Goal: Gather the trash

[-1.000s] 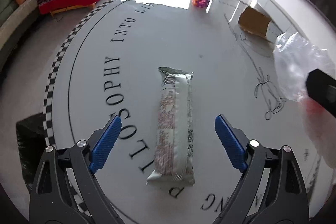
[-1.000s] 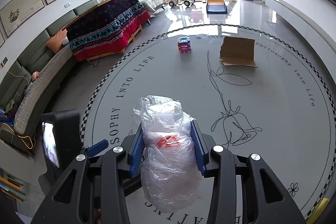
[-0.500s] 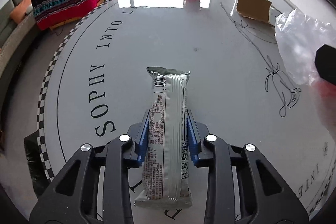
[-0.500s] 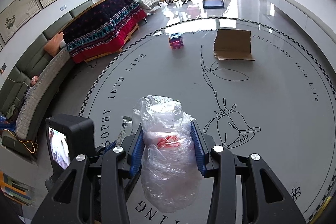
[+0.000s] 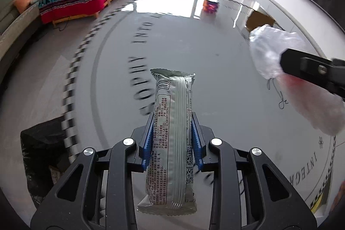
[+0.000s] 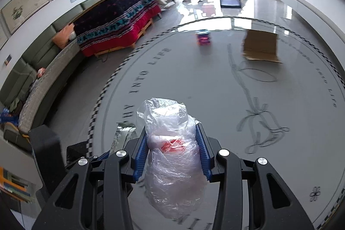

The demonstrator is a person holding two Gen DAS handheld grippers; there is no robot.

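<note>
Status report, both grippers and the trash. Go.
Left gripper shut on silver wrapper. Right gripper shut on clear plastic bag. Cardboard piece and colourful box on the mat beyond.

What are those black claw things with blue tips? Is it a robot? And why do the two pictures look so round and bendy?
It's not a robot. A person holds one grabber tool in each hand, and each has a tiny wide-eyed camera that bends the picture. One picture looks along the left gripper, which pinches a silver snack wrapper. The other looks along the right gripper, which squeezes a crumpled clear plastic bag with something red inside. Below them is a big round grey mat with letters and a drawn flower. Farther away on it sit a piece of cardboard and a small colourful box. A black bag waits at the mat's edge.
</note>
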